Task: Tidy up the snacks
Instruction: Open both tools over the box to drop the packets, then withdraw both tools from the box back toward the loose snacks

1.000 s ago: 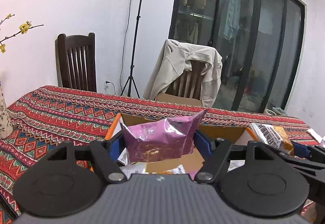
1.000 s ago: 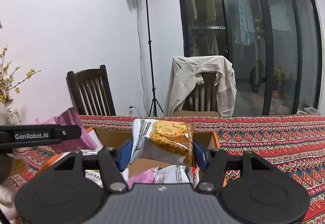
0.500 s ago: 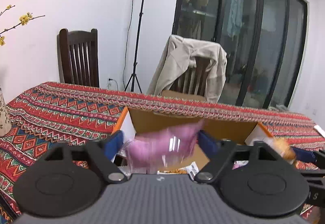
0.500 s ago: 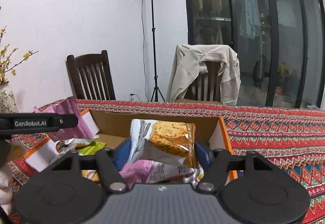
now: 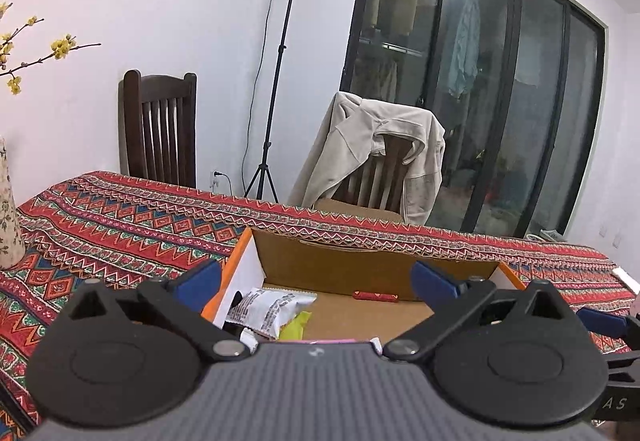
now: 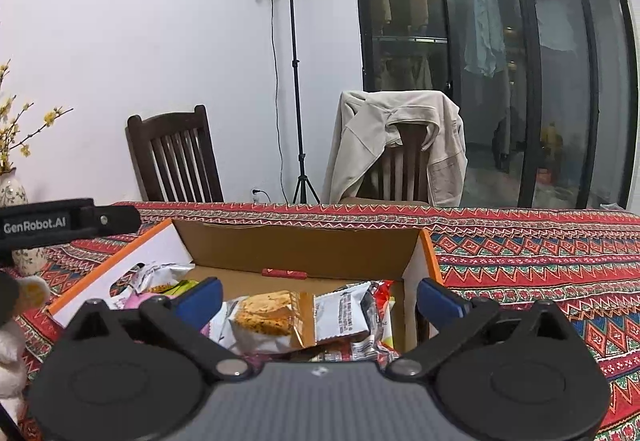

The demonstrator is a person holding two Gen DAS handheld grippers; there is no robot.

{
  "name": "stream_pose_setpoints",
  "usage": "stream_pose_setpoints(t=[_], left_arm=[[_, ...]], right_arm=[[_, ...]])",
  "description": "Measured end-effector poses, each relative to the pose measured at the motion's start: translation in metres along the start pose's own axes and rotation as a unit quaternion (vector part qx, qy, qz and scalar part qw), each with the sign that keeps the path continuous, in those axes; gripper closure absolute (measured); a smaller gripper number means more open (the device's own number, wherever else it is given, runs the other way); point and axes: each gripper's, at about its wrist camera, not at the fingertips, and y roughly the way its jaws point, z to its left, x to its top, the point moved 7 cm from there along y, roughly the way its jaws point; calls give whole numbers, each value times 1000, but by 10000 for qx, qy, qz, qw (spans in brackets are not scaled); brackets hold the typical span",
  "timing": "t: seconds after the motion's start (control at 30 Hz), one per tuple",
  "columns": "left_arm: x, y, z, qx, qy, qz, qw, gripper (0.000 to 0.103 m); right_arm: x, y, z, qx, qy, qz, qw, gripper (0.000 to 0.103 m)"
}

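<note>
Left gripper (image 5: 316, 283) and right gripper (image 6: 320, 297): jaws just opened wide, nothing between them, both angled slightly downward.

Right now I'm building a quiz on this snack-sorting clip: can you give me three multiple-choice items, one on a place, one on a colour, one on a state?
1. Where does the orange-crumb snack packet lie?
A. inside the cardboard box
B. on a chair
C. on the tablecloth

2. What colour are the pads of the right gripper?
A. red
B. blue
C. green

3. How does the left gripper stand?
A. shut on a packet
B. open, nothing between its jaws
C. out of view

Answers: 1 A, it rests among other packets within the box walls. 2 B, both pads show blue. 3 B, the jaws are spread wide apart.
</note>
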Motion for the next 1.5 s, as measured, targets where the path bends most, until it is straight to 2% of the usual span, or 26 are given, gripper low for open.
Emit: stream_pose_setpoints(t=[0.27,0.47,0.7,0.9,1.17,1.5], left_arm=[[11,-21,-6,-45,-27,-10,10000,0],[24,-55,-10,-119,41,-157,9998,0],[24,-89,0,-119,48,-222,9997,0],[10,-112,15,-67,155,-134,9998,0],[-27,-134,44,98,168,109,9998,0],[-77,-126,64,155,207,389,9989,0]], right_arm=[[6,-10,1,-56,12,-4,10000,0],[19,-37,9,-43,-112,-155,9998,0],[16,-69,13,-36,-170,-182,9997,0],[5,-96,14,21,-113,-211,9997,0],[-27,-116,26,163,-114,-41,9998,0],[-71,-113,31,310,-32,277,9991,0]])
